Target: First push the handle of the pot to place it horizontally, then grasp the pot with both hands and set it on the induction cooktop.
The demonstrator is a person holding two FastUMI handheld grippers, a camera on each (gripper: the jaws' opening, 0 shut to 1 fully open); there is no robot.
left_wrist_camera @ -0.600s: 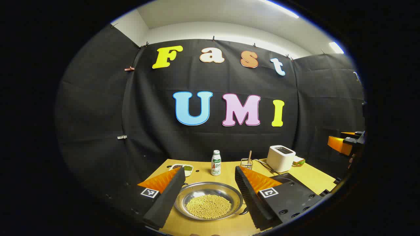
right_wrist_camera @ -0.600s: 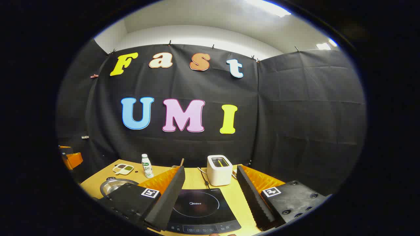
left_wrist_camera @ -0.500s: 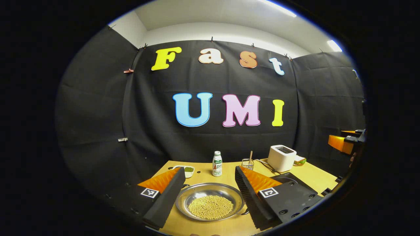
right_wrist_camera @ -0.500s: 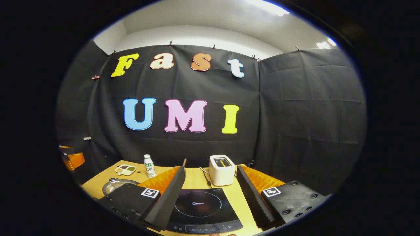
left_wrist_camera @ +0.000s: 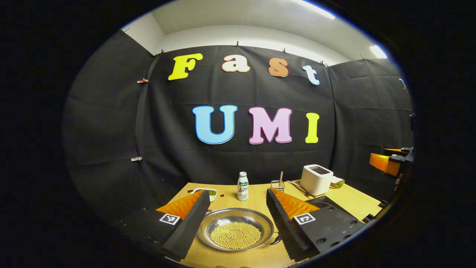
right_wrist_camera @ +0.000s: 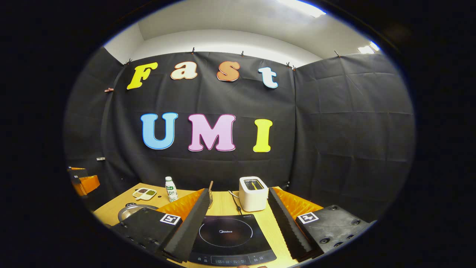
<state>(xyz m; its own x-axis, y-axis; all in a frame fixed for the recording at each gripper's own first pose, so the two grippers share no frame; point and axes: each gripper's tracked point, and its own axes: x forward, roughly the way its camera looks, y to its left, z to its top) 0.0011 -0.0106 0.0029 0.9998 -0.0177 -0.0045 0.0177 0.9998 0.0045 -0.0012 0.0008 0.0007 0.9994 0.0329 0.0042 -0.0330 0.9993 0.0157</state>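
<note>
a: where is the pot (left_wrist_camera: pixel 236 230)?
b: on the yellow table (left_wrist_camera: pixel 357 203) — seen between the left gripper (left_wrist_camera: pixel 235 227) fingers, spread wide, touching nothing.
a: and the right gripper (right_wrist_camera: pixel 235 231)?
b: wide apart too — framing the induction cooktop (right_wrist_camera: pixel 227 238).

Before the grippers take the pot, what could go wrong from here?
The pot is shallow and holds loose yellow beans; tilting it between the two grippers could probably spill them. The bottle stands upright just behind the pot, so a forward push might knock it over. The cooktop lies near the toaster.
</note>
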